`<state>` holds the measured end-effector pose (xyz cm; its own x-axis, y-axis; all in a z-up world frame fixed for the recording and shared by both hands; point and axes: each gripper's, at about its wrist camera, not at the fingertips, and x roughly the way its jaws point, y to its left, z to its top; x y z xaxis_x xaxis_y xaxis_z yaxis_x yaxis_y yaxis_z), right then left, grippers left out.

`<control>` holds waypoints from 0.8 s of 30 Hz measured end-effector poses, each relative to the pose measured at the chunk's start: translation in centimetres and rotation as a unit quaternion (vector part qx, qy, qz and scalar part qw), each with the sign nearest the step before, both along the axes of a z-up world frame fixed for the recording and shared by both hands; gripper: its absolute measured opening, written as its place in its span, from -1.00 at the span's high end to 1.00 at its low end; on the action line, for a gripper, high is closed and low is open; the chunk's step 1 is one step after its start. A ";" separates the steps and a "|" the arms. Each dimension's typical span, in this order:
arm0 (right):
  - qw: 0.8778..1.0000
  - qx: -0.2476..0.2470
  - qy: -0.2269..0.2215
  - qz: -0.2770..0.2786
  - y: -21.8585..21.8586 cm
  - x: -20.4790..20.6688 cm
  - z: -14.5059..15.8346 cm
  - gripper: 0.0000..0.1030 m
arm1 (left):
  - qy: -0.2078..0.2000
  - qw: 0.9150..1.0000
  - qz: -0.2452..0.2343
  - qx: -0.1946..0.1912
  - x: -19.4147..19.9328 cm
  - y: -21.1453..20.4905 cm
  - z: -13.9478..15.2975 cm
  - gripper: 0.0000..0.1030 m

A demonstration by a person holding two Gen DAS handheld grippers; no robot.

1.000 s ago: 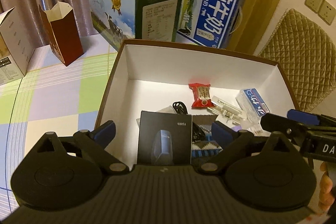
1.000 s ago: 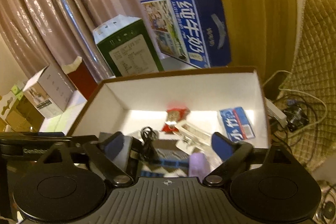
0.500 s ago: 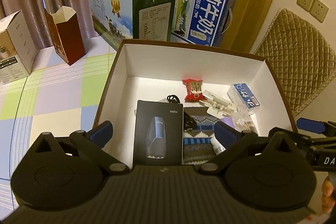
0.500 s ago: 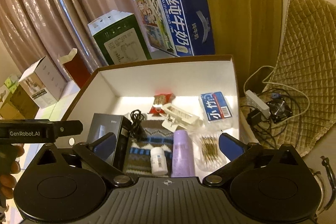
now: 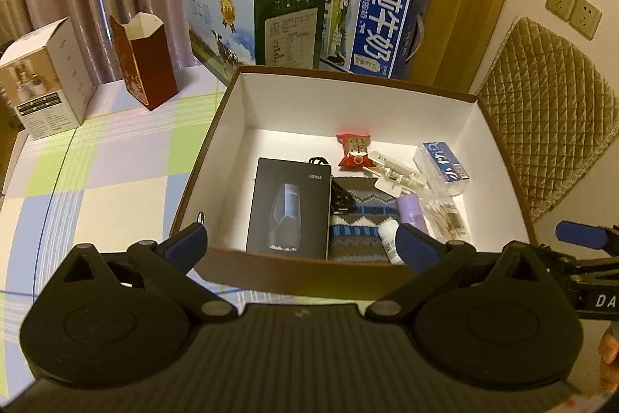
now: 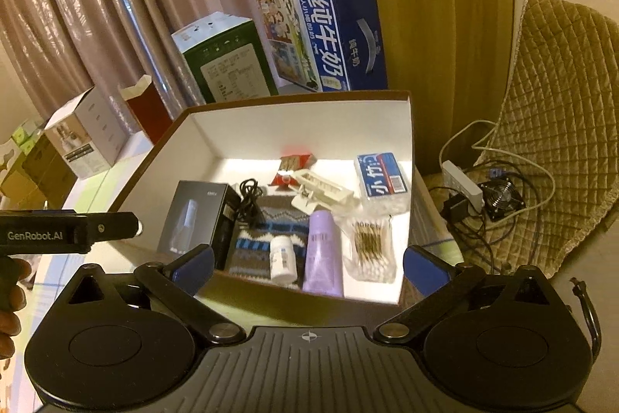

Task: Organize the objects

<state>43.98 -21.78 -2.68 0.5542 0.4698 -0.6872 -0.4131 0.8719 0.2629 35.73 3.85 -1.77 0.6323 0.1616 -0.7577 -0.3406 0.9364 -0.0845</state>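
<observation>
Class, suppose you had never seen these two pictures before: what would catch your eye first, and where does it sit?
First comes the big open box with white walls in the middle of the table, its floor crowded with small things: a black carton at the left, a purple tube near the front. Behind it stands a bright blue milk carton against the wooden wall. Both grippers, left and right, hang open and empty at the box's near edge.

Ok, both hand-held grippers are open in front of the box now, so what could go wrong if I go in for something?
1. The purple tube, white bottle and bag of cotton swabs lie packed close together, so fingers closing on one may nudge or catch its neighbor.
2. The black cable lies beside the black carton, so it may snag and drag out.
3. The box's near wall stands between each hand-held gripper and the items; a low approach could bump it.
</observation>
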 end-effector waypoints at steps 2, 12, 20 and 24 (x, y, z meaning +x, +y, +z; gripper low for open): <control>1.000 0.000 0.002 0.005 -0.4 -0.6 0.2 -0.96 | -0.003 1.000 0.004 0.002 -0.9 -0.6 0.4 -0.98; 0.999 0.004 0.008 0.052 -2.1 -4.1 1.1 -0.97 | -0.016 0.999 0.032 0.017 -6.6 -4.0 1.8 -0.98; 0.998 0.010 0.007 0.060 -3.4 -8.0 2.2 -0.97 | -0.013 1.000 0.020 0.013 -10.9 -5.9 2.2 -0.98; 0.999 0.010 0.007 0.052 -3.5 -10.0 2.7 -0.97 | -0.013 1.000 0.004 0.008 -13.0 -6.1 2.3 -0.98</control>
